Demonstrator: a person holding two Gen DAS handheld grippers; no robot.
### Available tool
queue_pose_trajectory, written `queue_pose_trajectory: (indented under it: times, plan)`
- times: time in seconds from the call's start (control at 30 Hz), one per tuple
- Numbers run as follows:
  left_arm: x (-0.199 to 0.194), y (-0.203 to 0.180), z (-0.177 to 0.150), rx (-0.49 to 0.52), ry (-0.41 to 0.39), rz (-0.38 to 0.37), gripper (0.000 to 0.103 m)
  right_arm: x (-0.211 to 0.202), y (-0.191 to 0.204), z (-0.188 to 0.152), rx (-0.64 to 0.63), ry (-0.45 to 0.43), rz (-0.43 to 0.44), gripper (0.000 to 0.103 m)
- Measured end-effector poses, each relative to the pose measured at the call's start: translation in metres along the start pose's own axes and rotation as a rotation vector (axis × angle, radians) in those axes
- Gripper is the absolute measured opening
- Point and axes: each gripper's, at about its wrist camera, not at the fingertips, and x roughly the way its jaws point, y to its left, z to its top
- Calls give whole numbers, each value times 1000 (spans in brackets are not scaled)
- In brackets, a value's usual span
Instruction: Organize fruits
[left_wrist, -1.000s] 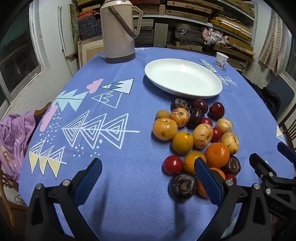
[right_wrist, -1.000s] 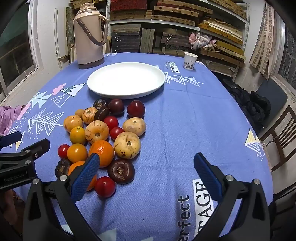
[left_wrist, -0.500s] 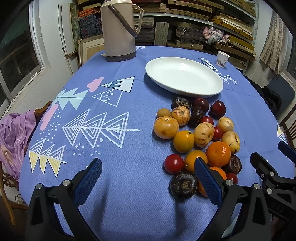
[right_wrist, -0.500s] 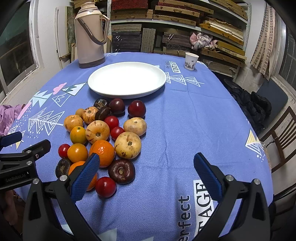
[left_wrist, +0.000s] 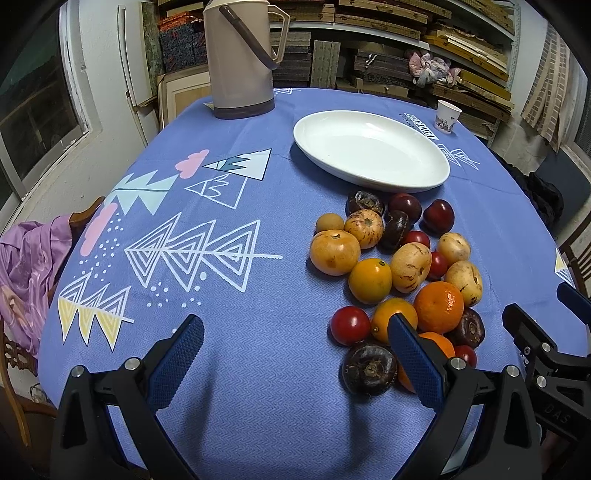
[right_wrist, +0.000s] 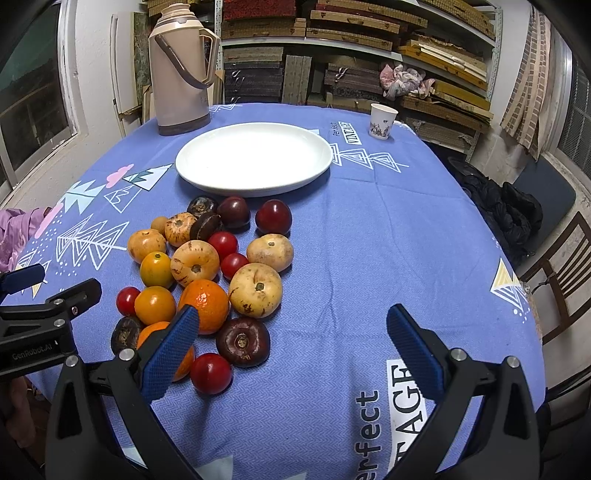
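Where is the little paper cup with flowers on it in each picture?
Left wrist view: the paper cup stands at the upper right, on the far edge of the table, to the right of and beyond the white plate.
Right wrist view: the paper cup stands above centre and to the right, again to the right of and beyond the white plate.
Shared landmark: the tall beige thermos, far left of the plate in both.

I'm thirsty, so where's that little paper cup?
In both views the paper cup stands at the table's far right edge, beyond the white plate, before the shelves.
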Motion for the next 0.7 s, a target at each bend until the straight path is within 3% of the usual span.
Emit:
queue_pose_trajectory:
  times: [0.7]
  plan:
    - [0,1,0,-1,1,1,100,2,1,0,-3,5,7,99]
